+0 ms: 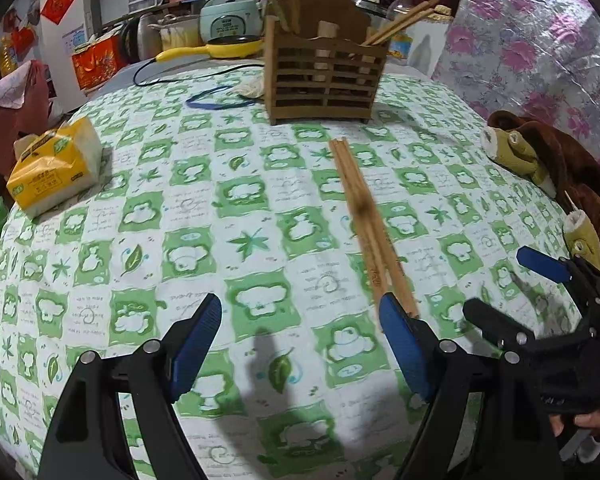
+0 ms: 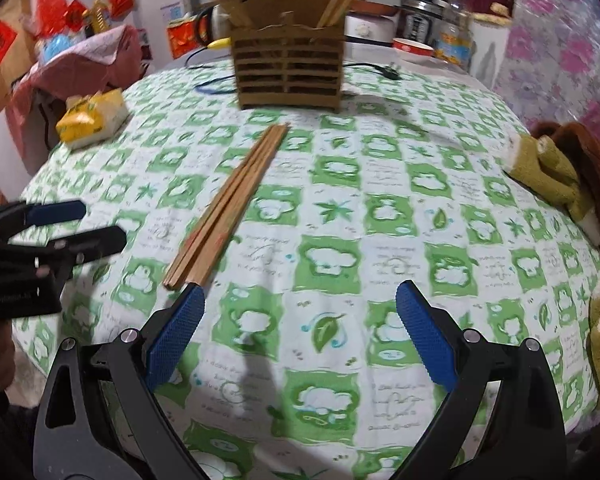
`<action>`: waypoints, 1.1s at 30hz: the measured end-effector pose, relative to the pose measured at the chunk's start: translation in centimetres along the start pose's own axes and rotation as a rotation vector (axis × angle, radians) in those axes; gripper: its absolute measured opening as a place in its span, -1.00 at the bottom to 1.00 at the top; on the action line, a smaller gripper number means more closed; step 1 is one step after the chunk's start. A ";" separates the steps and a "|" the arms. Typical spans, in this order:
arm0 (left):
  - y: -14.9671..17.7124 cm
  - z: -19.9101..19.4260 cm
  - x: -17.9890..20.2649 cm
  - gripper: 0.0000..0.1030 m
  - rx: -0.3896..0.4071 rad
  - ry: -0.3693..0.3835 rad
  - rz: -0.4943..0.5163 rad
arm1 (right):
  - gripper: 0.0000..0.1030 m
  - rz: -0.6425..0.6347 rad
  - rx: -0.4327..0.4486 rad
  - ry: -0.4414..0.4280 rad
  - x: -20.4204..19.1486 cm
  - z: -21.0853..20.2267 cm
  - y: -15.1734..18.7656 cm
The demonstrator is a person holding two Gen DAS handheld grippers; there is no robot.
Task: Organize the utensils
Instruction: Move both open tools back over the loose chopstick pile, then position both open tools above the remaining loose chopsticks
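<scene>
A bundle of wooden chopsticks (image 1: pixel 364 216) lies on the green-and-white tablecloth, pointing toward a brown slatted utensil holder (image 1: pixel 325 80) at the back, which holds several chopsticks. My left gripper (image 1: pixel 302 320) is open and empty, its right finger beside the bundle's near end. My right gripper (image 2: pixel 300 312) is open and empty, its left finger just right of the bundle's near end (image 2: pixel 192 272). The bundle (image 2: pixel 236 196) and holder (image 2: pixel 290 70) also show in the right wrist view. Each gripper shows in the other's view, the right (image 1: pixel 512 288) and the left (image 2: pixel 96 224).
A yellow tissue pack (image 1: pixel 56 168) lies at the table's left. A brown and olive plush cloth (image 1: pixel 540 168) lies at the right edge. A blue band (image 1: pixel 216 98), a black cord and a yellow pan (image 1: pixel 220 50) lie behind the holder. Appliances stand beyond.
</scene>
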State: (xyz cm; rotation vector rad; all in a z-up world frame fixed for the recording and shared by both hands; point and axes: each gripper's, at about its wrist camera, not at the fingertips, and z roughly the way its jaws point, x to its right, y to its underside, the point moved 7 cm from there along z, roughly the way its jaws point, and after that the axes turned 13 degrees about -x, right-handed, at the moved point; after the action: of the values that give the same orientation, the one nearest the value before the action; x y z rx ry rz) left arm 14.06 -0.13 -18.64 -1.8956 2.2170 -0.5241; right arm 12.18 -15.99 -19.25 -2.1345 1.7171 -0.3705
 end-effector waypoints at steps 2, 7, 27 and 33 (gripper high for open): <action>0.2 0.2 -0.5 0.55 -0.009 -0.001 -0.012 | 0.81 -0.026 -0.001 0.007 -0.7 0.3 0.0; 0.8 0.9 -0.5 0.55 -0.027 -0.002 -0.006 | 0.81 -0.046 -0.012 0.010 -1.4 0.8 0.1; 1.0 1.4 -0.4 0.55 -0.041 0.009 -0.004 | 0.81 -0.087 -0.035 0.054 -2.6 2.6 -0.2; 1.0 1.7 -0.1 0.55 -0.049 0.008 0.007 | 0.81 -0.017 -0.036 0.111 0.1 2.7 -0.4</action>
State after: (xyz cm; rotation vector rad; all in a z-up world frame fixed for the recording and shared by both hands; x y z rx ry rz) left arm 13.74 -0.12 -20.61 -1.9114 2.2608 -0.4818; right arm 13.70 -15.69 -21.53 -2.1931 1.7793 -0.4751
